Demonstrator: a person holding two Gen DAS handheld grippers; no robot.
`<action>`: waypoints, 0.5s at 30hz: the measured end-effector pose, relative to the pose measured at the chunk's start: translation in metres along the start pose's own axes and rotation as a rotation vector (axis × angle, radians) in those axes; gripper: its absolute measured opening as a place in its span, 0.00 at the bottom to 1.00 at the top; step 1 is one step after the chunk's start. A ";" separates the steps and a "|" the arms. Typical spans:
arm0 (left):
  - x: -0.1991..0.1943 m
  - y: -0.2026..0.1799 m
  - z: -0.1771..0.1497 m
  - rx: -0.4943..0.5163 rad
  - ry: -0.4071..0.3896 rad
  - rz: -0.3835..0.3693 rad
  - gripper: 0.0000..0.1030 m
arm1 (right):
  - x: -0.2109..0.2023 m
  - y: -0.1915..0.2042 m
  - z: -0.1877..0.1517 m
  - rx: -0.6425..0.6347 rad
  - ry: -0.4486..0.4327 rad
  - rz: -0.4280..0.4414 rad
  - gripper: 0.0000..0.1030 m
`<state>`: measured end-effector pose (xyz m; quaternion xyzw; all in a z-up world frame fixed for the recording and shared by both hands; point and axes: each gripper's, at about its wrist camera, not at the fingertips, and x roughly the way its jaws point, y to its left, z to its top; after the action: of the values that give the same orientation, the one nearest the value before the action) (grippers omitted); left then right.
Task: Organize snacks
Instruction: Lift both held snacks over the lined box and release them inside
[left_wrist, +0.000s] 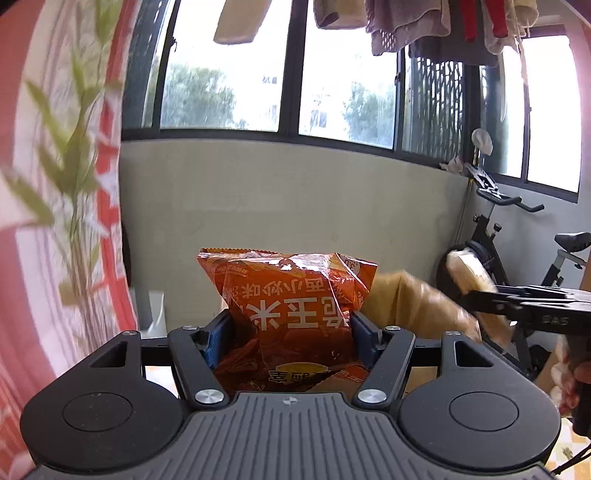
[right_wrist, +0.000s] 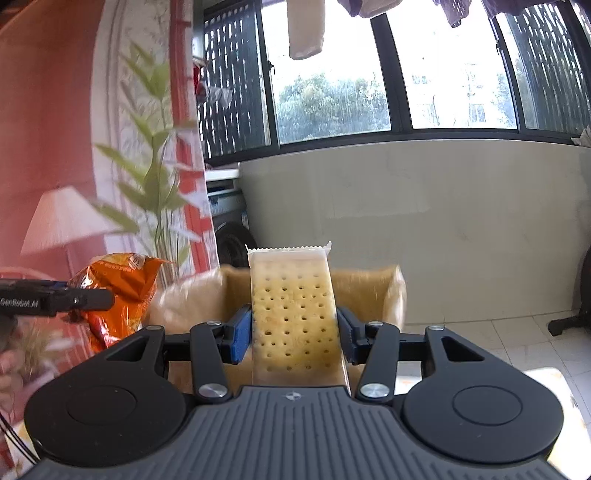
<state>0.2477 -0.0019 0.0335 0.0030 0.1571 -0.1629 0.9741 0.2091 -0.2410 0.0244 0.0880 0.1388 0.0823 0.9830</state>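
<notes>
the left gripper (left_wrist: 291, 332) has its blue fingers (left_wrist: 218, 341) closed on the sides of an orange corn snack bag (left_wrist: 291, 295), carried in the air, print upside down; the right gripper (right_wrist: 293, 332) pinches a clear-wrapped packet of crackers (right_wrist: 293, 306) by its long edges, upright; both hang just before a tan storage basket (right_wrist: 369, 291), probably so each can be dropped in sorted.
</notes>
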 end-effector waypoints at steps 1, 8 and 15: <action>0.005 -0.002 0.007 0.001 -0.009 -0.004 0.67 | 0.008 -0.001 0.004 -0.008 -0.001 -0.009 0.48; 0.073 -0.011 0.028 -0.004 0.048 0.011 0.67 | 0.081 -0.017 0.014 0.024 0.081 -0.075 0.48; 0.124 -0.015 0.012 0.023 0.159 0.033 0.67 | 0.106 -0.025 -0.001 0.004 0.176 -0.154 0.48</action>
<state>0.3581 -0.0562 0.0076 0.0299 0.2322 -0.1480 0.9609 0.3128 -0.2455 -0.0090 0.0717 0.2312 0.0138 0.9702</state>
